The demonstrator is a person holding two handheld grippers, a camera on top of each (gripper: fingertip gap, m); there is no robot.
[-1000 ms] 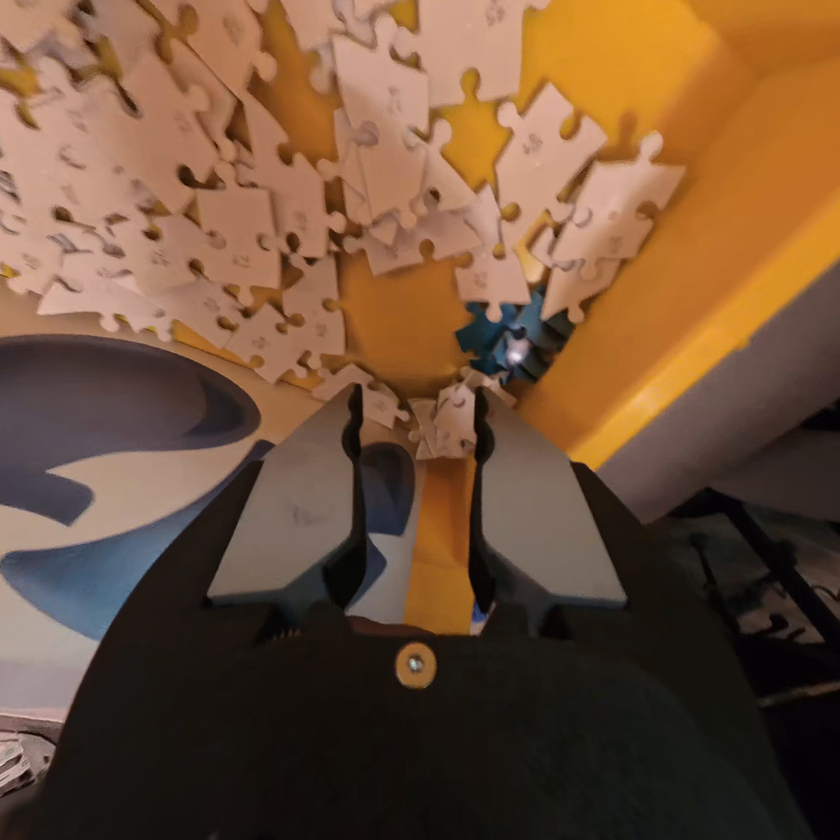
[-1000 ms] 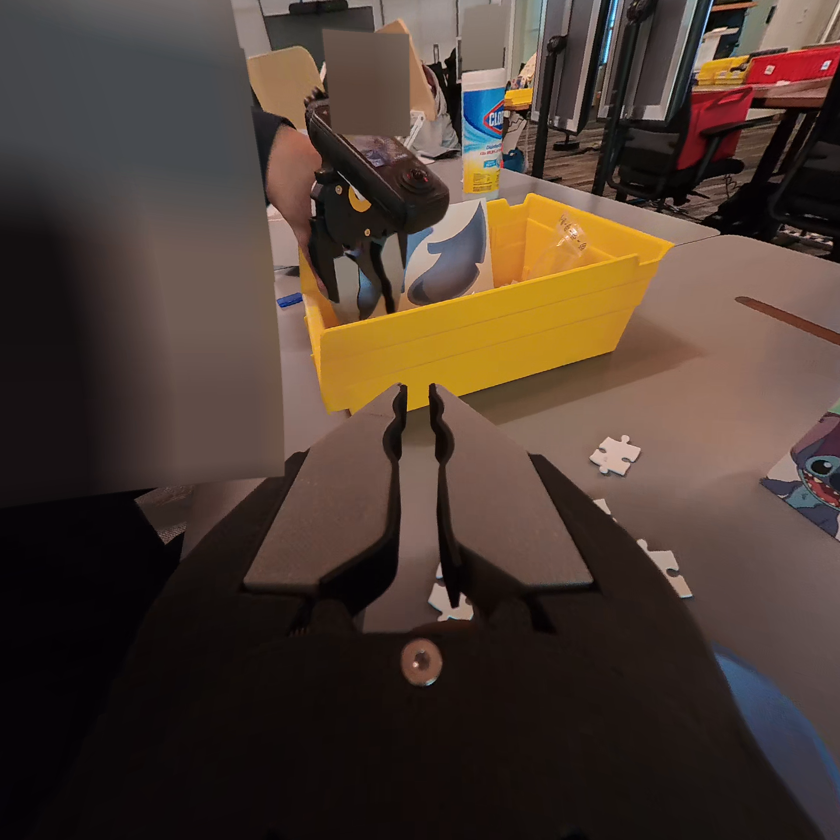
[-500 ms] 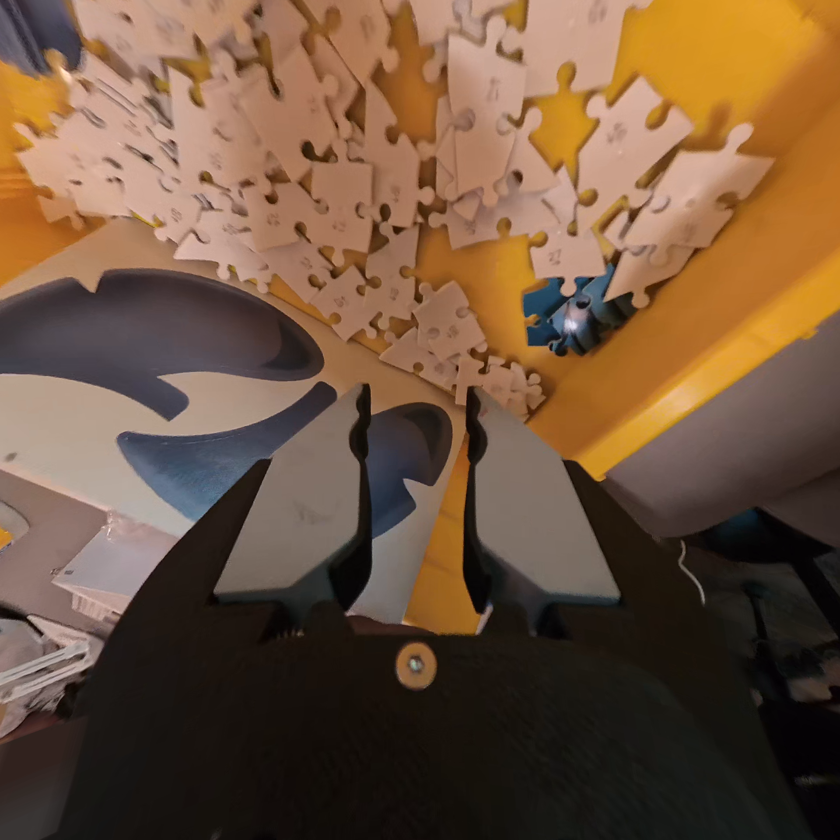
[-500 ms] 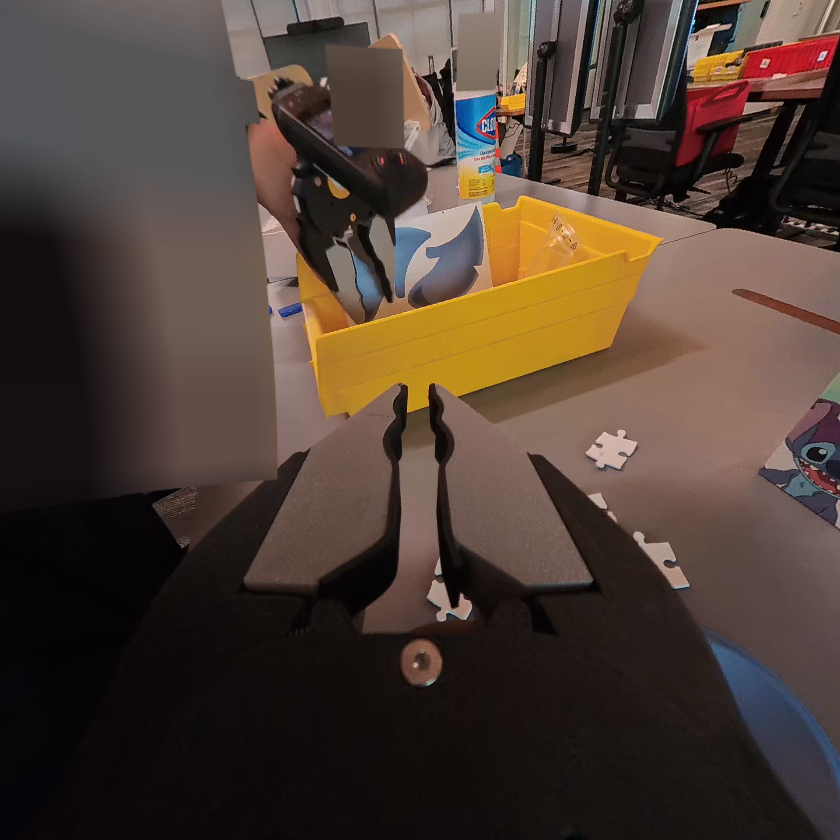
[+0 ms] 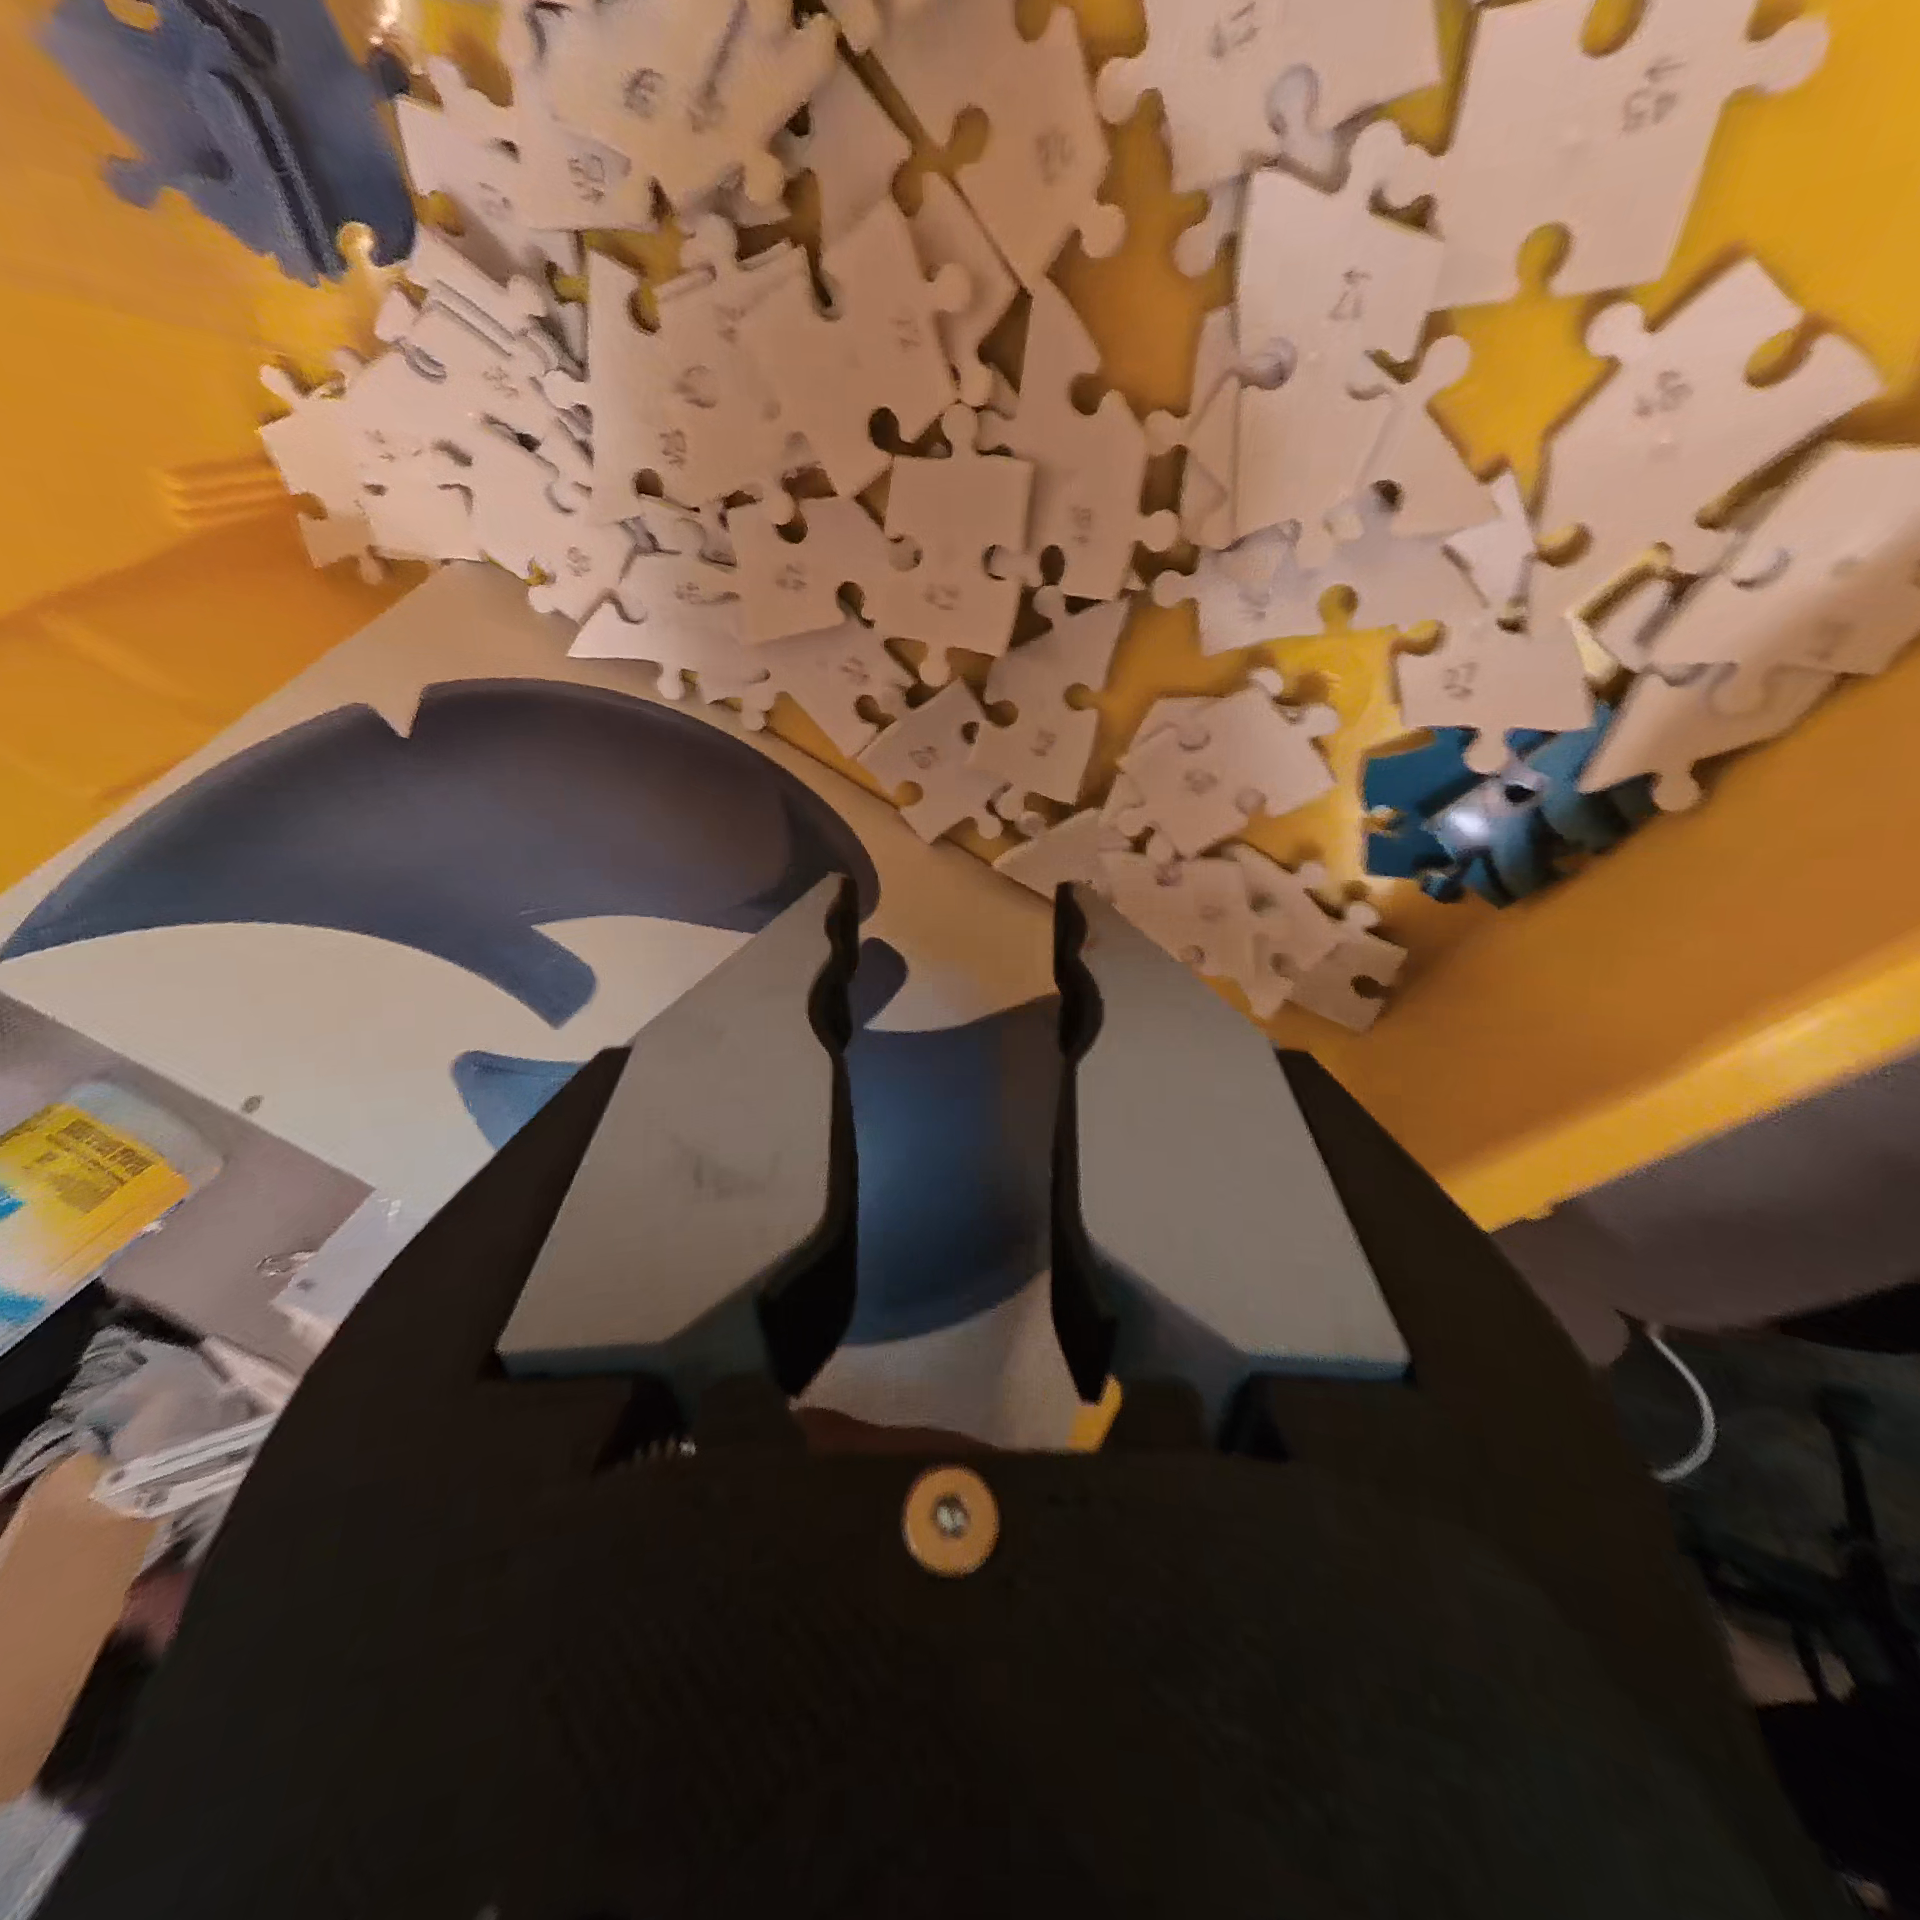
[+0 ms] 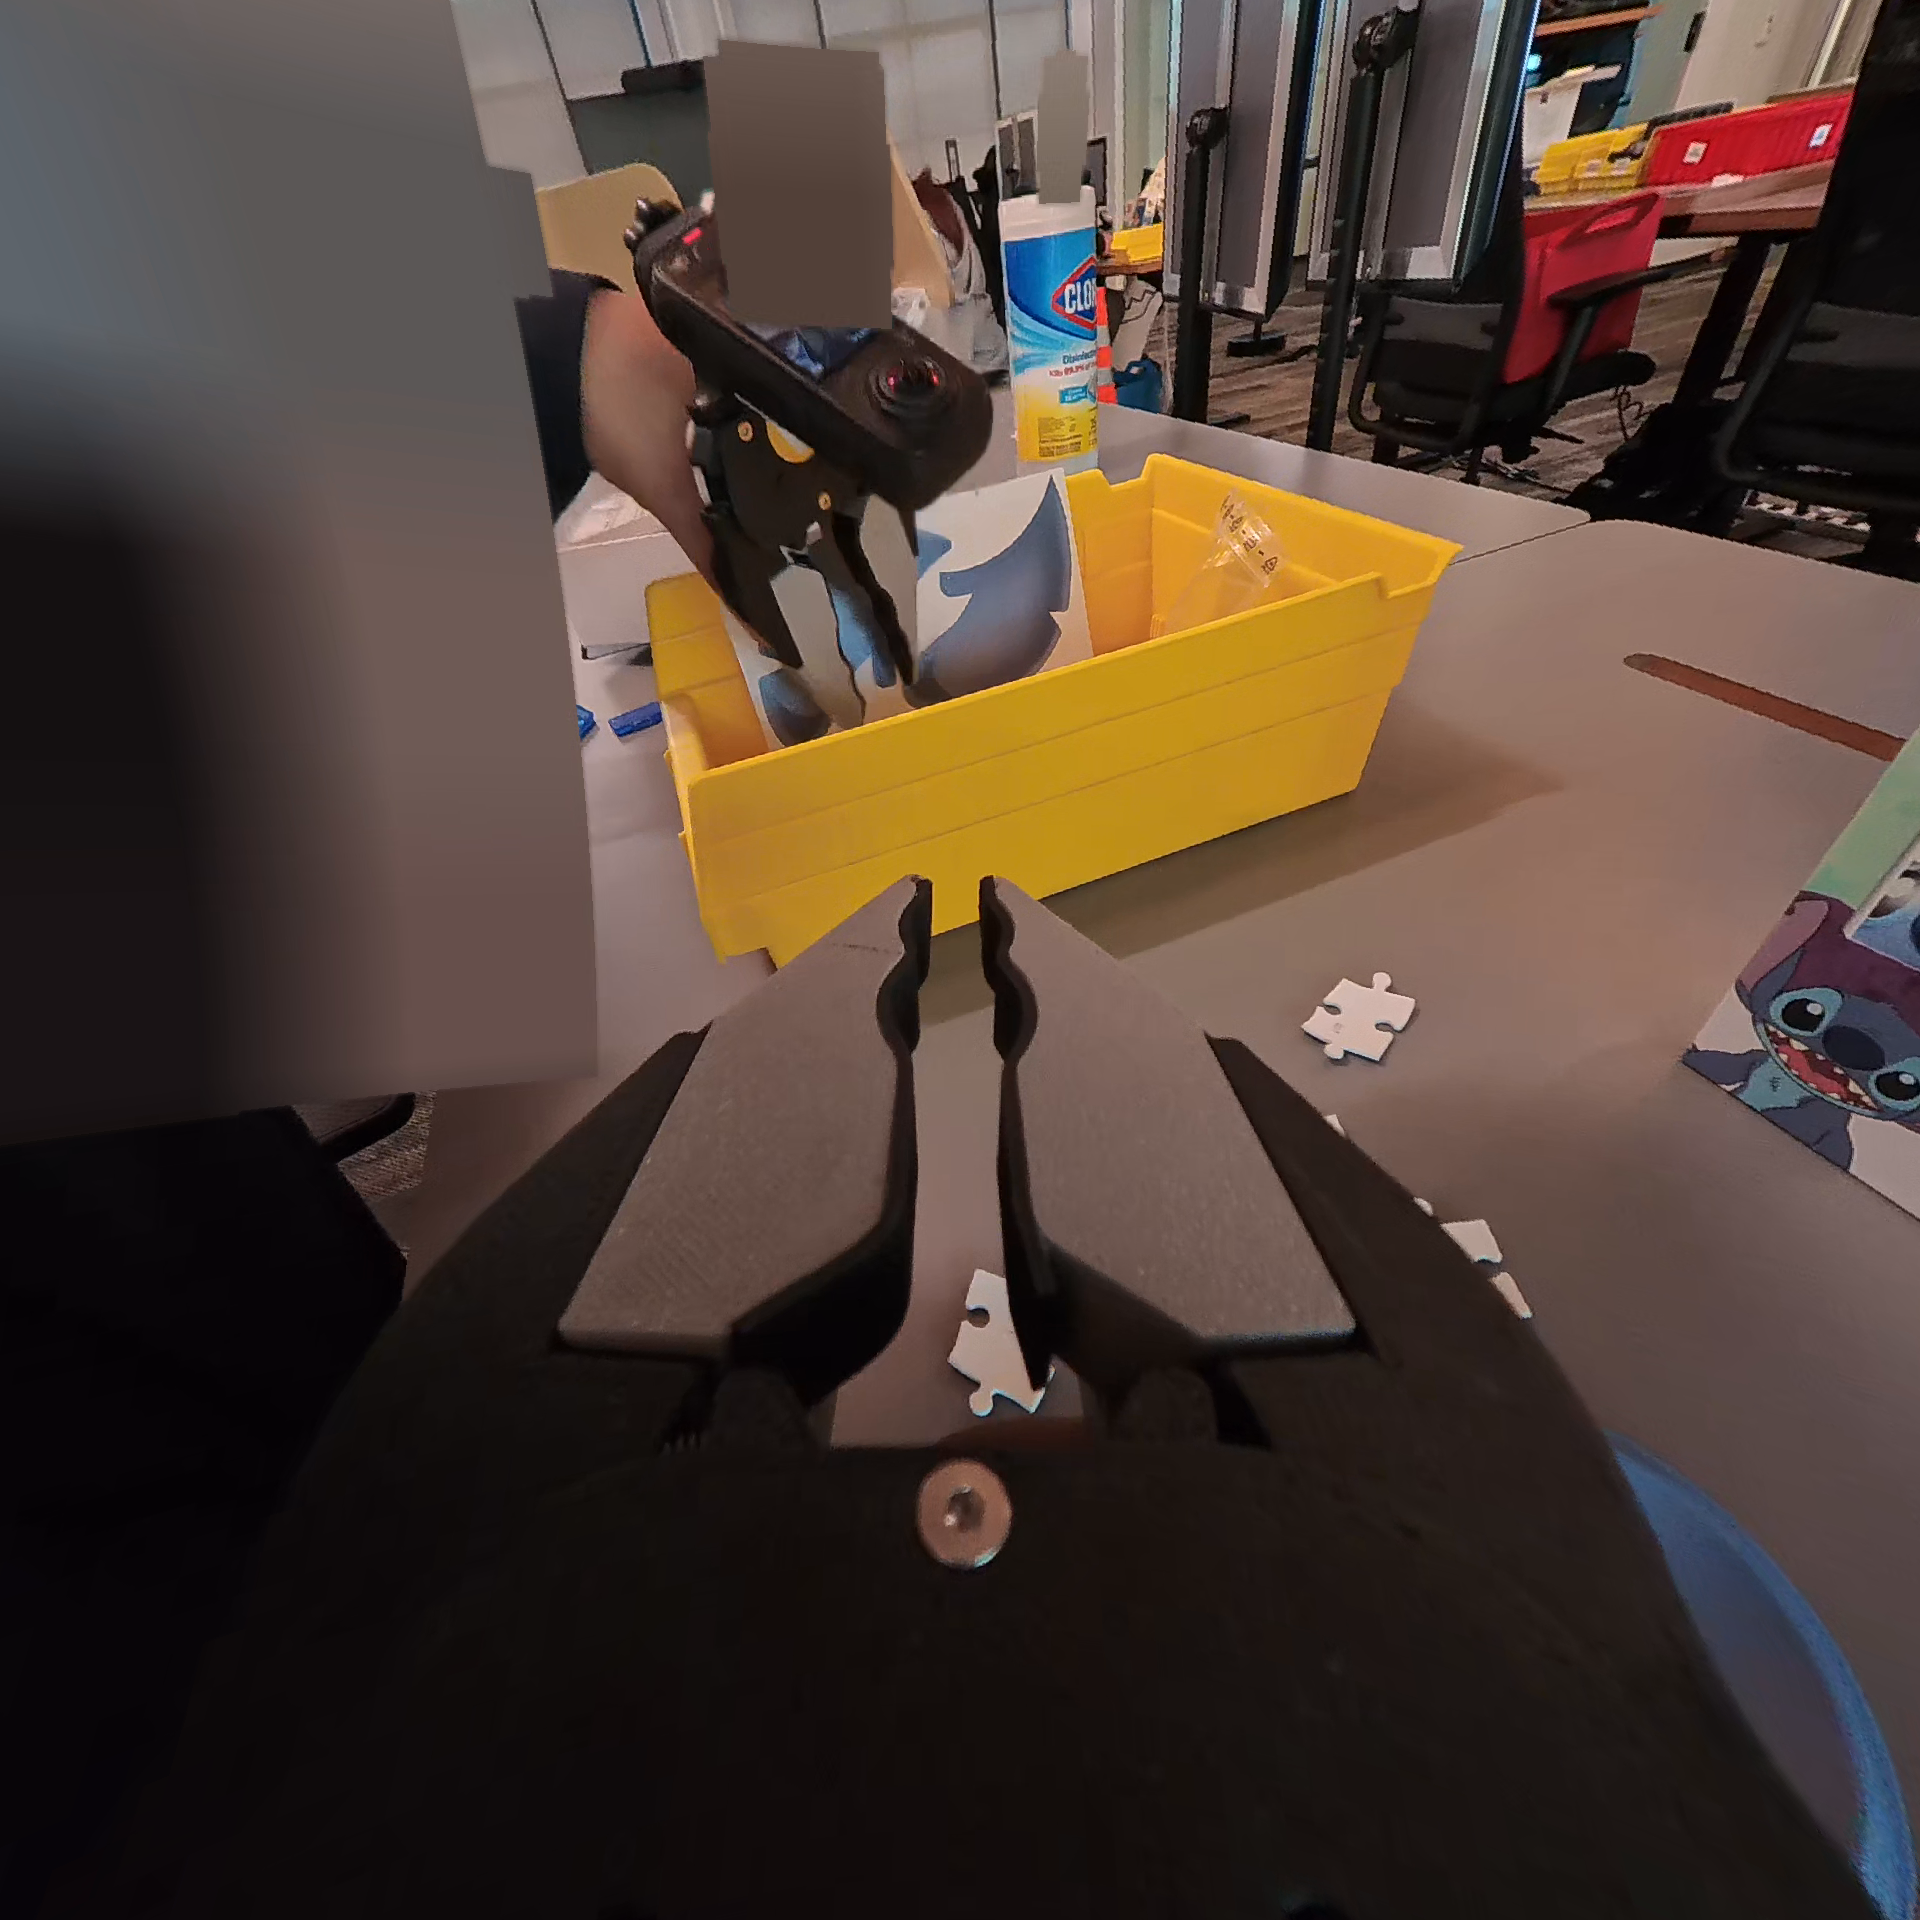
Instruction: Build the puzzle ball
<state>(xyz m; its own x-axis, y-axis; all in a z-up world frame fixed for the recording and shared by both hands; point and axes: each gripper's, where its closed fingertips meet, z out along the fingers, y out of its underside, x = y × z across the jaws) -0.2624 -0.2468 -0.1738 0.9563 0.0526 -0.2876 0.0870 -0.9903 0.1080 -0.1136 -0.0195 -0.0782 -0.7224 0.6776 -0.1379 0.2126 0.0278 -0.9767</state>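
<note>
Many white puzzle pieces (image 5: 935, 499) lie back side up in a heap on the floor of the yellow bin (image 5: 1558, 1018); a blue piece (image 5: 1475, 821) lies by its wall. My left gripper (image 5: 954, 909) is open and empty, hovering above the pieces and a blue-and-white card (image 5: 312, 935). In the right wrist view it (image 6: 836, 675) reaches down into the bin (image 6: 1039, 790). My right gripper (image 6: 954, 896) is empty above the grey table (image 6: 1558, 727), its jaws only slightly apart. Loose white pieces (image 6: 1356, 1013) lie on the table, one under the right gripper (image 6: 992, 1351).
A puzzle box with a blue cartoon figure (image 6: 1849, 1039) stands at the right. A blue rounded thing (image 6: 1766, 1662) shows at the lower right. A wipes canister (image 6: 1049, 343) stands behind the bin, and a clear plastic bag (image 6: 1236, 551) lies in it. Office chairs stand beyond. The blue piece (image 5: 1475, 821) is closer to my left gripper, around 7 cm from its tips; the right tips are 25 cm off. The blue-and-white card (image 5: 312, 935) is about 9 cm from my left fingertips and 35 cm from my right. Look for it in the right wrist view (image 6: 1009, 540) too.
My left gripper has drawn back and up from the heap of pieces, empty, its gap a little narrower. My right gripper has barely moved.
</note>
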